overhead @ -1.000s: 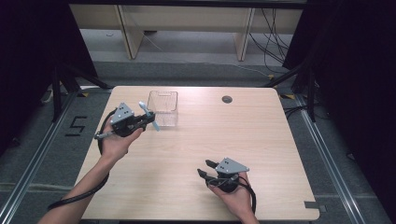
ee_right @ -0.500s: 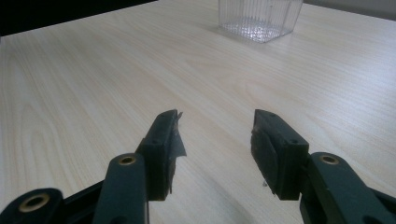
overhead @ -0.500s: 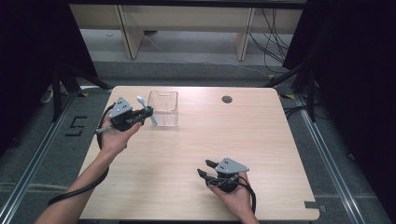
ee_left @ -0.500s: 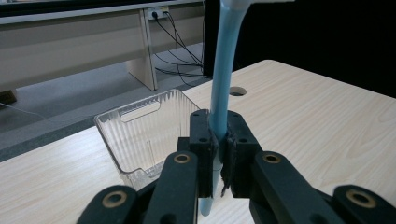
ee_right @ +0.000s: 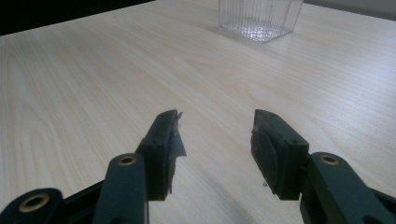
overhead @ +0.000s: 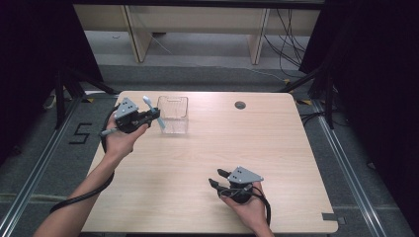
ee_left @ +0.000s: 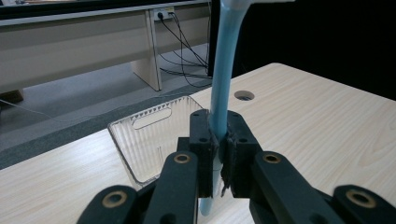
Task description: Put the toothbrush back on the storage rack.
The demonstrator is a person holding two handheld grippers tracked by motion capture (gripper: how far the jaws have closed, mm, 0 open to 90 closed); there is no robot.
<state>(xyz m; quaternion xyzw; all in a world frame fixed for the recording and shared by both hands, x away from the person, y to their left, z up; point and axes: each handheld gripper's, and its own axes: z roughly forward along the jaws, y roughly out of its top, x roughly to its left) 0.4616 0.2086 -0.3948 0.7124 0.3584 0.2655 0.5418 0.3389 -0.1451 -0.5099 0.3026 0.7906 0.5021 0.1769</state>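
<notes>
My left gripper [overhead: 157, 117] is shut on a light blue utensil [overhead: 153, 112], a slim handle with a pale head, held close to upright just left of a clear plastic box [overhead: 174, 114]. In the left gripper view the blue utensil [ee_left: 222, 70] rises from between the shut jaws of my left gripper [ee_left: 219, 140], and the clear box [ee_left: 149, 135] stands behind them with nothing seen inside. My right gripper [overhead: 215, 177] rests low near the table's front edge. In its own view my right gripper [ee_right: 215, 135] is open over bare wood, with the clear box [ee_right: 261, 16] far ahead.
The wooden table [overhead: 276, 148] has a round cable hole [overhead: 240, 104] at the back, right of the box. Dark frame legs and floor rails flank the table. Beyond the far edge stand a bench and loose cables [ee_left: 187, 46].
The left hand has drifted a little back and to the left with the blue utensil still gripped. The right gripper has stayed put.
</notes>
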